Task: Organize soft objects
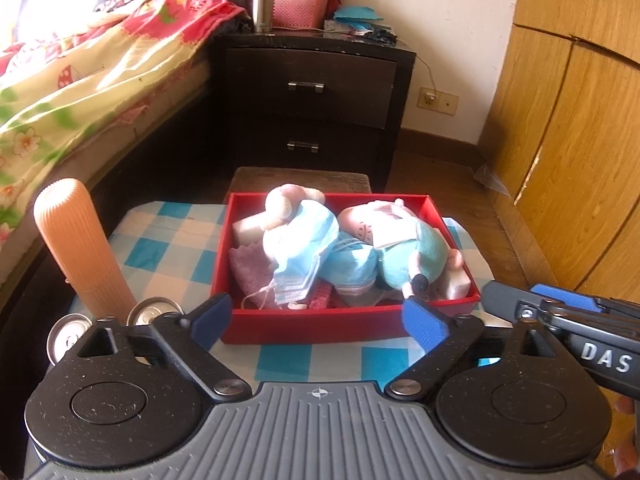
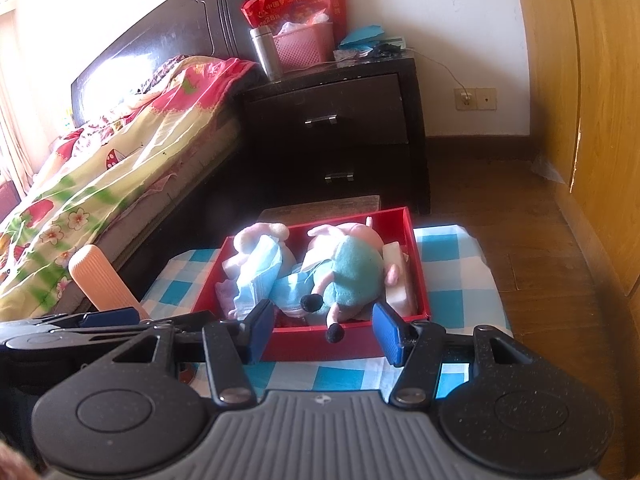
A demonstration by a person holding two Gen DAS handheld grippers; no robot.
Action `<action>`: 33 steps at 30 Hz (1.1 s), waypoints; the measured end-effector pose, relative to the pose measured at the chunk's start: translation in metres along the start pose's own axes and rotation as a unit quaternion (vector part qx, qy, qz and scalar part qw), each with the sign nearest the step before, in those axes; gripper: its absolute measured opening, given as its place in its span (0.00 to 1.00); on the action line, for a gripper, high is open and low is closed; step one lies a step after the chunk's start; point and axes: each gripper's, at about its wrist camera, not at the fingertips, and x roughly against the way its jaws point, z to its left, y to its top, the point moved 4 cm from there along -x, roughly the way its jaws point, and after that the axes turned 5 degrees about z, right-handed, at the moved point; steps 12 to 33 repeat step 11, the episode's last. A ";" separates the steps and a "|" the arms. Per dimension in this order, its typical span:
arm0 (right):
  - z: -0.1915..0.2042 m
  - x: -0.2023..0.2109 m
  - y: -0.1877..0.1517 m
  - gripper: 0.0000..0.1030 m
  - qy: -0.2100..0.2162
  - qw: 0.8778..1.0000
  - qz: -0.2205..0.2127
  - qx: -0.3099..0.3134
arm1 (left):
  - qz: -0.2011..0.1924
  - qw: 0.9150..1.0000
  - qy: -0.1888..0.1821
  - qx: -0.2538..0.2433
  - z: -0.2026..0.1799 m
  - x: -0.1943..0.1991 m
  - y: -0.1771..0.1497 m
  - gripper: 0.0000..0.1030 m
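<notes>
A red box [image 1: 344,322] stands on the checked cloth [image 1: 168,248] of the bench, filled with a plush toy [image 1: 408,252], face masks [image 1: 308,256] and a pink cloth [image 1: 250,268]. The left tool [image 1: 318,322] hangs wide apart before it, holding nothing.

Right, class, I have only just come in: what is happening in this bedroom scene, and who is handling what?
A person holds two tongs, both open and empty, just short of a red box on a blue-checked cloth. The left tongs and right tongs face its near wall. The box already holds plush toys, a blue face mask and a pink cloth. An orange ribbed cylinder stands outside, to the box's left.
</notes>
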 end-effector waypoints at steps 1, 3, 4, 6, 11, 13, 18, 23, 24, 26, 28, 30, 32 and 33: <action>0.000 0.001 0.000 0.32 0.002 1.000 -0.002 -0.002 | -0.004 1.000 0.002 0.005 0.002 0.000 0.000 0.95; -0.002 0.003 0.001 0.35 0.006 1.000 -0.006 -0.006 | -0.013 1.000 -0.012 0.012 0.004 0.002 0.000 0.94; -0.003 0.004 0.000 0.37 0.008 1.000 -0.009 -0.009 | -0.018 1.000 -0.018 0.016 0.005 0.003 -0.001 0.94; -0.004 0.006 0.000 0.37 0.014 1.000 -0.014 -0.012 | -0.029 0.999 -0.020 0.011 0.005 0.006 -0.001 0.94; 0.000 0.007 -0.003 0.40 0.012 1.000 -0.009 0.002 | -0.039 0.999 0.005 -0.020 0.002 0.013 -0.009 0.95; 0.000 0.007 -0.003 0.40 0.012 1.000 -0.009 0.002 | -0.039 0.999 0.005 -0.020 0.002 0.013 -0.009 0.95; 0.000 0.007 -0.003 0.40 0.012 1.000 -0.009 0.002 | -0.039 0.999 0.005 -0.020 0.002 0.013 -0.009 0.95; 0.000 0.007 -0.003 0.40 0.012 1.000 -0.009 0.002 | -0.039 0.999 0.005 -0.020 0.002 0.013 -0.009 0.95; 0.000 0.007 -0.003 0.40 0.012 1.000 -0.009 0.002 | -0.039 0.999 0.005 -0.020 0.002 0.013 -0.009 0.95; 0.000 0.007 -0.003 0.40 0.012 1.000 -0.009 0.002 | -0.039 0.999 0.005 -0.020 0.002 0.013 -0.009 0.95; 0.000 0.007 -0.003 0.40 0.012 1.000 -0.009 0.002 | -0.039 0.999 0.005 -0.020 0.002 0.013 -0.009 0.95; 0.000 0.007 -0.003 0.40 0.012 1.000 -0.009 0.002 | -0.039 0.999 0.005 -0.020 0.002 0.013 -0.009 0.95; 0.000 0.007 -0.003 0.40 0.012 1.000 -0.009 0.002 | -0.039 0.999 0.005 -0.020 0.002 0.013 -0.009 0.95; 0.000 0.007 -0.003 0.40 0.012 1.000 -0.009 0.002 | -0.039 0.999 0.005 -0.020 0.002 0.013 -0.009 0.95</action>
